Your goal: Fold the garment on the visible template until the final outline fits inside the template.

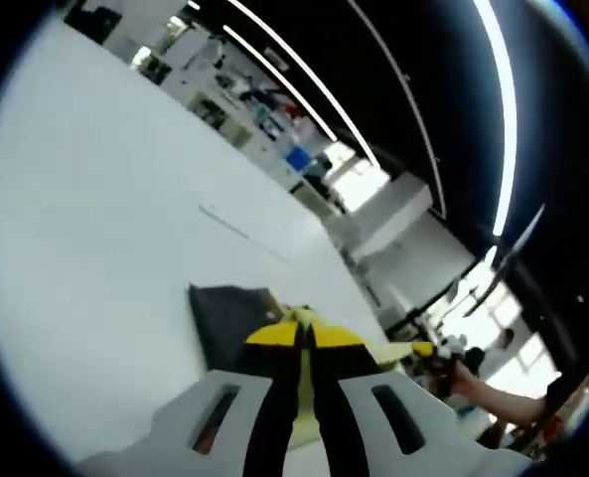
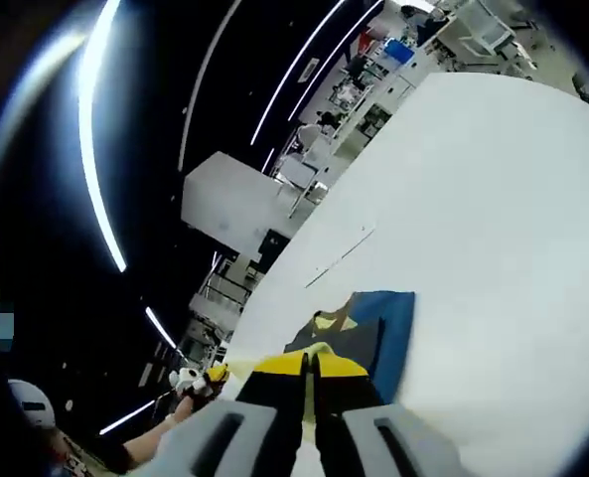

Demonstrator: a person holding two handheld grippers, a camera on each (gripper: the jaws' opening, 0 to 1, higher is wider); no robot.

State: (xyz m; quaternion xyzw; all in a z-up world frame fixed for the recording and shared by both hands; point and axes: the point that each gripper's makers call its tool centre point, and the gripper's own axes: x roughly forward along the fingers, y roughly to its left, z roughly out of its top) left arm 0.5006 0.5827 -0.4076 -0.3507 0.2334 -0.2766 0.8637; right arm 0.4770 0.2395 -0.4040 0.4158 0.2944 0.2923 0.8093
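Pinching garment (image 1: pixel 236 320) in both claws

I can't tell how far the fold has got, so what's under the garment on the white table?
The garment lies on the white table, with bare tabletop around it. The right tongs are pinching yellow cloth. Whatever is beneath is covered; no template outline can be made out.
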